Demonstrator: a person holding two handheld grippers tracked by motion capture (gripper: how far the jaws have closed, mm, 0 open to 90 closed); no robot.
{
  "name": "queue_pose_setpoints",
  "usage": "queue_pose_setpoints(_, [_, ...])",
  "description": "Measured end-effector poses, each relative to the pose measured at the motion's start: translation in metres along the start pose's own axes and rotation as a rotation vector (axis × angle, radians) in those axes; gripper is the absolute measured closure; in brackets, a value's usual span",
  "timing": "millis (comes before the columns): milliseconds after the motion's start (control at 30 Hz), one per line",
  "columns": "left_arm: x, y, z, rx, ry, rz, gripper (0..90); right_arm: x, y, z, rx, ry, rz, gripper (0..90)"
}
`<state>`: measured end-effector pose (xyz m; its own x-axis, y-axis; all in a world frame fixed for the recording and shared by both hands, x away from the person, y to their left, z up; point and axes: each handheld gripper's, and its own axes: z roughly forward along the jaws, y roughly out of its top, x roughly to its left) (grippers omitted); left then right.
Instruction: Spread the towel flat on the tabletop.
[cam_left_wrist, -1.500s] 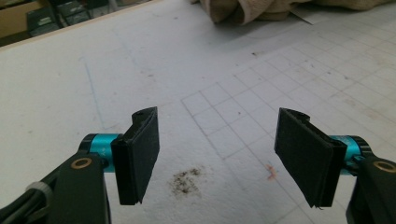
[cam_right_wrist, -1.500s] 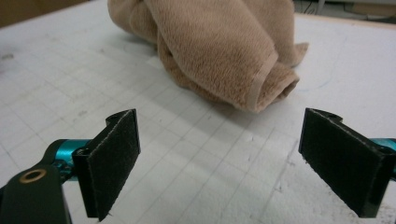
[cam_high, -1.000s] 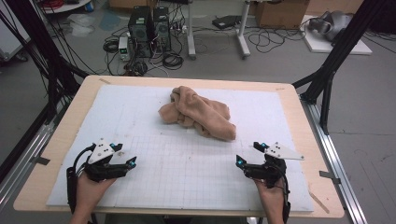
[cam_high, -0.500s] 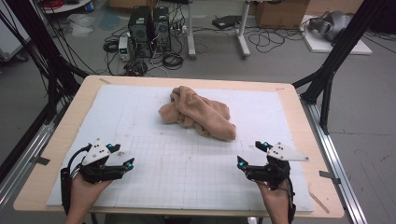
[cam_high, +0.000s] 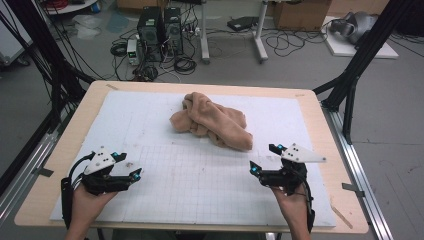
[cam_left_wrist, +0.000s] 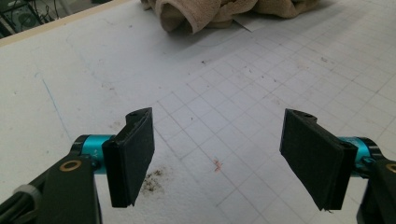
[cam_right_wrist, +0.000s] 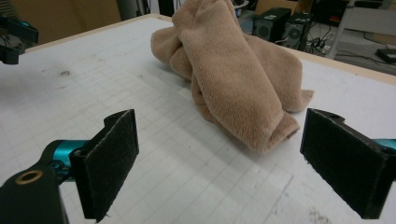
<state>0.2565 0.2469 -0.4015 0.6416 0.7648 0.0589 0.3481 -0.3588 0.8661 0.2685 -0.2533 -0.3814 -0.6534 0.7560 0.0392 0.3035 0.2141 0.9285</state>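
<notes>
A crumpled tan towel (cam_high: 212, 122) lies in a heap on the white gridded mat (cam_high: 200, 190), a little beyond the middle. My left gripper (cam_high: 129, 165) rests low at the near left of the mat, open, with nothing between its jaws. In the left gripper view (cam_left_wrist: 224, 154) the towel (cam_left_wrist: 201, 11) sits far ahead at the top edge. My right gripper (cam_high: 265, 158) is at the near right, open and empty, just short of the towel's nearest end. The right gripper view (cam_right_wrist: 229, 158) looks straight at the towel (cam_right_wrist: 233, 79), whose rolled end points towards the jaws.
The mat covers a wooden table (cam_high: 55, 170) whose bare edge runs all round. Black frame poles (cam_high: 357, 65) stand at the far corners. Computer towers (cam_high: 160, 25) and cables lie on the floor beyond. The left gripper (cam_right_wrist: 14, 37) shows at the far left of the right gripper view.
My left gripper has drifted slightly to the left. The right gripper has barely shifted. The towel lies as before.
</notes>
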Motion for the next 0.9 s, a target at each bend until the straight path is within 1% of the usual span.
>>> queue_pose_setpoints(67, [0.0, 0.002, 0.0, 0.003, -0.002, 0.005, 26.6, -0.003, 0.007, 0.005, 0.009, 0.008, -0.004, 10.5])
queue_pose_setpoints(167, [0.001, 0.003, 0.0, -0.002, 0.0, 0.006, 26.5, -0.009, 0.018, 0.013, 0.018, 0.007, -0.014, 10.5])
queue_pose_setpoints(233, [0.001, 0.004, -0.001, 0.0, 0.0, 0.009, 26.5, -0.013, 0.026, 0.018, 0.021, 0.007, -0.015, 10.5])
queue_pose_setpoints(267, [0.002, 0.004, -0.001, 0.0, -0.002, 0.011, 26.5, -0.015, 0.029, 0.021, 0.022, 0.011, -0.008, 10.5])
queue_pose_setpoints(400, [0.002, 0.005, 0.0, -0.003, -0.001, 0.006, 26.5, -0.021, 0.044, 0.032, 0.019, 0.009, -0.026, 10.5])
queue_pose_setpoints(433, [0.002, 0.005, 0.0, -0.001, -0.005, 0.006, 26.5, -0.023, 0.05, 0.038, 0.023, 0.007, -0.024, 10.5])
queue_pose_setpoints(467, [0.003, 0.005, 0.0, -0.002, -0.004, 0.008, 26.5, -0.023, 0.05, 0.038, 0.023, 0.007, -0.024, 10.5])
queue_pose_setpoints(600, [0.002, 0.006, 0.001, -0.003, -0.005, 0.007, 26.6, -0.027, 0.061, 0.048, 0.03, 0.007, -0.027, 10.5])
queue_pose_setpoints(767, [0.003, 0.008, 0.001, -0.005, -0.009, 0.009, 26.5, -0.032, 0.07, 0.061, 0.053, 0.005, -0.032, 10.5])
queue_pose_setpoints(833, [0.002, 0.009, 0.001, -0.007, -0.011, 0.01, 26.5, -0.034, 0.073, 0.067, 0.051, 0.005, -0.032, 10.5])
queue_pose_setpoints(900, [0.002, 0.011, 0.002, -0.009, -0.013, 0.011, 26.5, -0.036, 0.076, 0.076, 0.069, 0.009, -0.028, 10.5])
